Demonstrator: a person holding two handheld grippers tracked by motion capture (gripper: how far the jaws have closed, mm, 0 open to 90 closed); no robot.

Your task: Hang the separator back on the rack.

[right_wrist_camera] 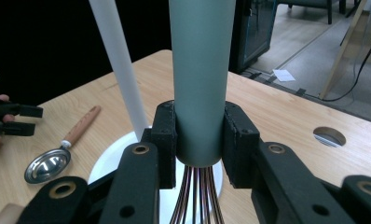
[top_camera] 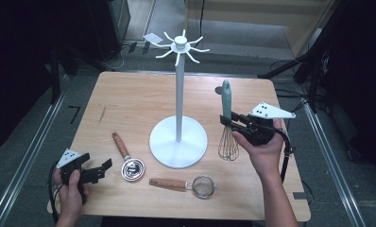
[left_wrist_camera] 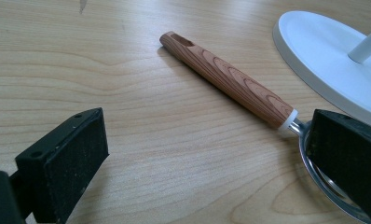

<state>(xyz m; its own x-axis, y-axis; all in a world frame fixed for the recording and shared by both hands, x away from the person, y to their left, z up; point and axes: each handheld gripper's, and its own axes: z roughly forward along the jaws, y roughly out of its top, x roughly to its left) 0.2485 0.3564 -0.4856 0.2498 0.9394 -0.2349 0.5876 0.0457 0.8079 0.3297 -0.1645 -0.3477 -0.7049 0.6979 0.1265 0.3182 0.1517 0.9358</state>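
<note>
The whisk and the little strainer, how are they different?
The whisk stands upright, pinched at its handle by the right tongs; the strainer lies flat on the table, with nothing holding it. The whisk's handle is smooth grey-green; the strainer's is brown wood grain. The whisk ends in looped wires, the strainer in a round mesh bowl. Both are handled kitchen tools.

The desk (top_camera: 129, 99) is light brown wood with wavy lines. The stand (top_camera: 178, 140) is all white. The whisk (top_camera: 227, 124) has a blue-green handle and shiny wires. The spoon (top_camera: 128, 158) and the sieve (top_camera: 186, 185) each have a brown, wood-striped handle and a silver end. Both tongs are black.
</note>
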